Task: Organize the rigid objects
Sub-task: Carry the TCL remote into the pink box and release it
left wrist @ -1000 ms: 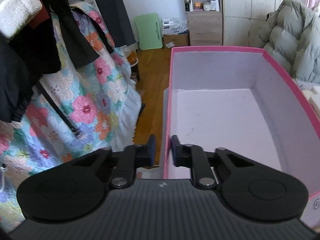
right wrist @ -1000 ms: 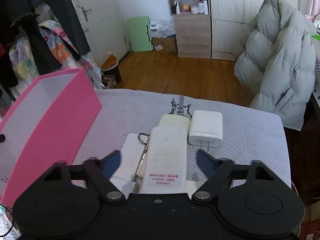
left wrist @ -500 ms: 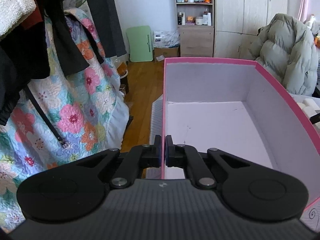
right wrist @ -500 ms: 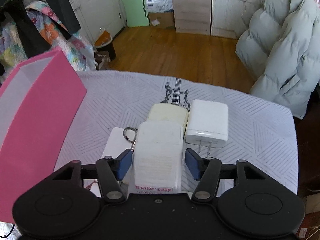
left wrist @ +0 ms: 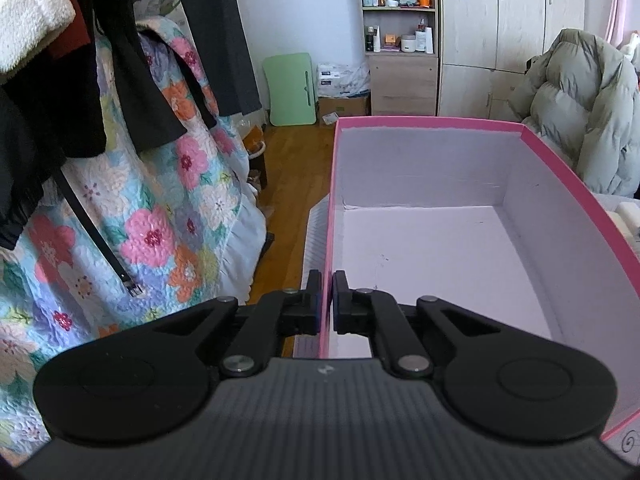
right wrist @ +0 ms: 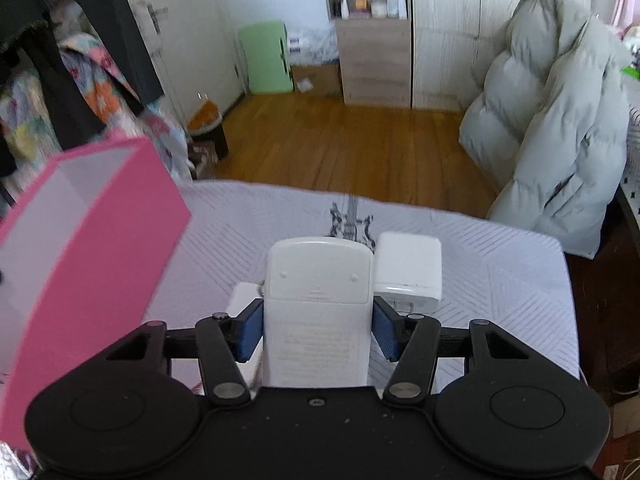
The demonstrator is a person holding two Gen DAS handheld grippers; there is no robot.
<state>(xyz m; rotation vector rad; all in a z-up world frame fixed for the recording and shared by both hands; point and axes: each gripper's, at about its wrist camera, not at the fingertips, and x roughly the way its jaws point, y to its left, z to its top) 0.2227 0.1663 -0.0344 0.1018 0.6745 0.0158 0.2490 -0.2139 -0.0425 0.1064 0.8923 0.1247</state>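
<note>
An empty pink box [left wrist: 424, 122] with pale lilac inside stands on the table. My left gripper [left wrist: 327, 300] is shut on its near left wall, one finger inside and one outside. In the right wrist view the box [right wrist: 112, 232] stands at the left. My right gripper [right wrist: 319, 330] has its jaws closing on a white rectangular device [right wrist: 319, 280]. Both blue pads touch its sides, and its far end is tilted up. A white plug charger [right wrist: 410, 268] lies just right of it. A flat white item [right wrist: 242, 296] shows at its left.
The table wears a white cloth with grey stripes [right wrist: 500, 272]. A grey puffy coat [right wrist: 552, 120] hangs at the right. A floral quilt [left wrist: 140, 220] and dark clothes [left wrist: 48, 100] hang left of the box. Wood floor and a shelf unit [left wrist: 400, 40] lie beyond.
The left jaws closed onto the box wall. The right jaws narrowed onto the white device, whose far end rose and now hides the cream block behind it.
</note>
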